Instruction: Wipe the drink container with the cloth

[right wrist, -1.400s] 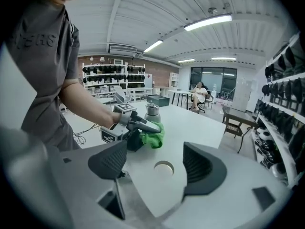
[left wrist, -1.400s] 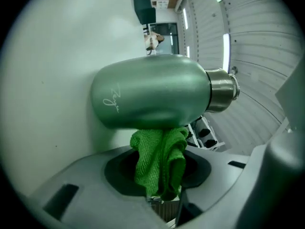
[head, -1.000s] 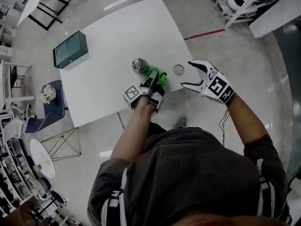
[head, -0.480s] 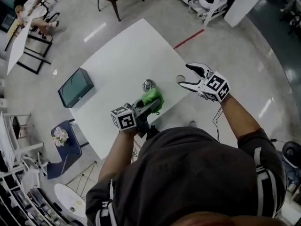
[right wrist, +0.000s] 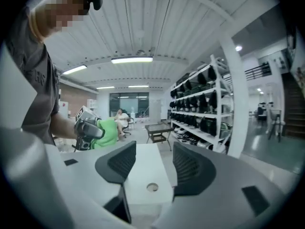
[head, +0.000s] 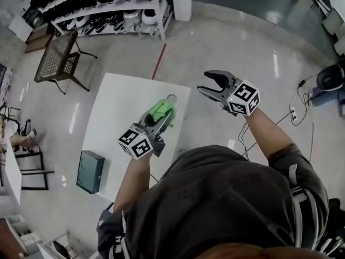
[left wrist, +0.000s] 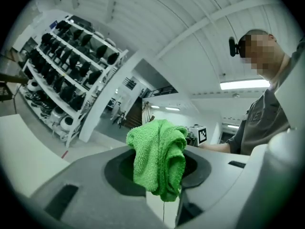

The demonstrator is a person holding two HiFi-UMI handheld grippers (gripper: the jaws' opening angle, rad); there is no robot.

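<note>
The left tool (head: 157, 118) was clamped shut on the green cloth (head: 161, 110), raised over the white tabletop (head: 121, 99). Its own left gripper view showed what the head view could not: the cloth (left wrist: 159, 159) bunched between the jaws and spilling over their front, with shelving racks (left wrist: 71, 75) behind.

The right tool (head: 204, 82) appeared past the tabletop's right edge in the head view. Its jaws had just been closing and stood part open, gripping nothing.

Through that gap the right gripper view showed a small round disc (right wrist: 152, 187) lying on the tabletop (right wrist: 143, 151), and the left tool (right wrist: 97, 132) with the cloth off to the left. The head view gave the disc (head: 172, 97) only as a pale circle just beside the cloth. It alone showed a teal box (head: 90, 171) on the floor.

The drink container could not be made out in any view.
</note>
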